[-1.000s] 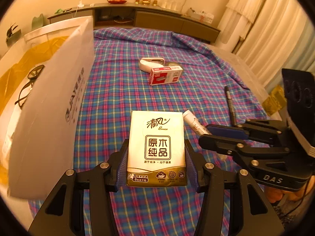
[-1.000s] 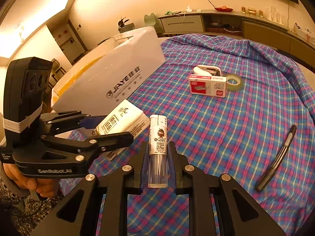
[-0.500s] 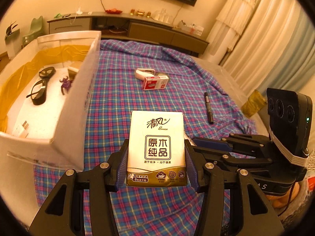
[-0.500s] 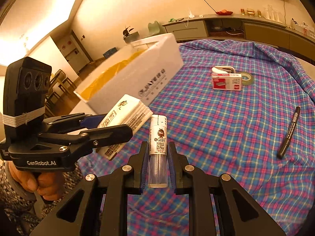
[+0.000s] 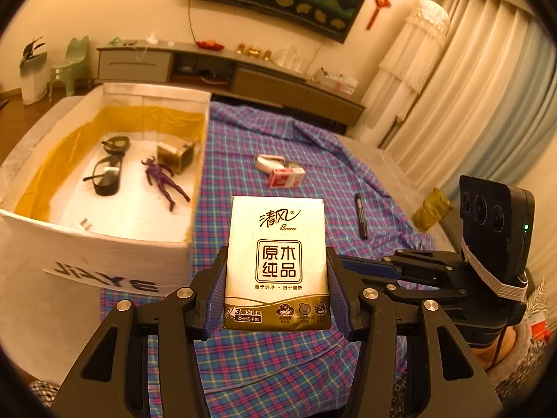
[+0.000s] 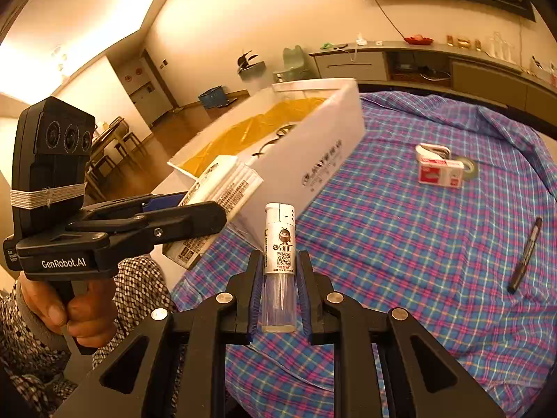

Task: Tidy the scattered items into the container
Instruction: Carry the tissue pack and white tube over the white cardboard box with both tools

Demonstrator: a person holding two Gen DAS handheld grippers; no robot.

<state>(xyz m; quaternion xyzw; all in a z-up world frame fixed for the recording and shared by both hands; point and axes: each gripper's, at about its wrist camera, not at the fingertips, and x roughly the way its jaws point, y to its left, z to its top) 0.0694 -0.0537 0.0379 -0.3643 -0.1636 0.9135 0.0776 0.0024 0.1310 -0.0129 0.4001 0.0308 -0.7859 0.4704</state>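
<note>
Two grippers are seen above a bed covered by a plaid sheet [image 5: 278,365], with the white box [image 5: 104,261] set at ten o'clock in the left wrist view and glasses [image 5: 106,176], a purple figure [image 5: 163,181] and a small gold box [image 5: 175,151] lying inside it. A tissue pack [image 5: 276,261] is pinched upright between the jaws of the left gripper [image 5: 276,299], beside the box's near corner, and a lighter [image 6: 279,264] is clamped between the jaws of the right gripper [image 6: 279,289]. A red staple box [image 6: 440,172], tape [image 6: 468,167] and a black marker [image 6: 524,256] are left on the sheet toward two o'clock in the right wrist view.
</note>
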